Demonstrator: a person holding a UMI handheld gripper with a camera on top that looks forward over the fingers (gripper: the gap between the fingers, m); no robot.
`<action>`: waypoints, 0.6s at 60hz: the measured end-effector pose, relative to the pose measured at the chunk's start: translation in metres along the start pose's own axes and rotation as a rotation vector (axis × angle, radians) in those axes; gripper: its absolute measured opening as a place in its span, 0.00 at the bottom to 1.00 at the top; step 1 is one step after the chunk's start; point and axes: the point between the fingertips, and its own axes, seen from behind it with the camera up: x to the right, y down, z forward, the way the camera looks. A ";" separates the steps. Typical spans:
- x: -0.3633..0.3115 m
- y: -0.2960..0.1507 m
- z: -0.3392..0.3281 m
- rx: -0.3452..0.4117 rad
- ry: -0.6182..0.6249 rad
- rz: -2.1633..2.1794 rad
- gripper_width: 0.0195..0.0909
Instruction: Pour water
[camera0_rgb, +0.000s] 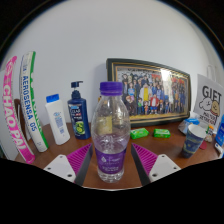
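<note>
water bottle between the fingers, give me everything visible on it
The bottle is clear plastic with a purple cap screwed on and a purple label low on its body. It stands upright on the wooden table, between the fingers of the gripper. The pink pads sit close at both sides; contact can't be told. Water level is unclear.

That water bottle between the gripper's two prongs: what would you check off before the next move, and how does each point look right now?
1. Water bottle upright between the gripper fingers: ok.
2. Both pads pressing on the bottle: cannot tell.
3. Purple cap on, so no pouring yet: not ok.
4. Receiving cup in view, upright, beyond the fingers toward the gift box: ok.
5. Cup empty: cannot tell.
6. Path to cup: green items lie between: not ok.
</note>
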 end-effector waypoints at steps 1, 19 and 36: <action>0.000 0.000 0.003 0.003 0.001 -0.005 0.80; -0.002 -0.005 0.015 0.053 0.008 -0.014 0.26; -0.001 -0.026 -0.003 0.058 -0.059 0.030 0.22</action>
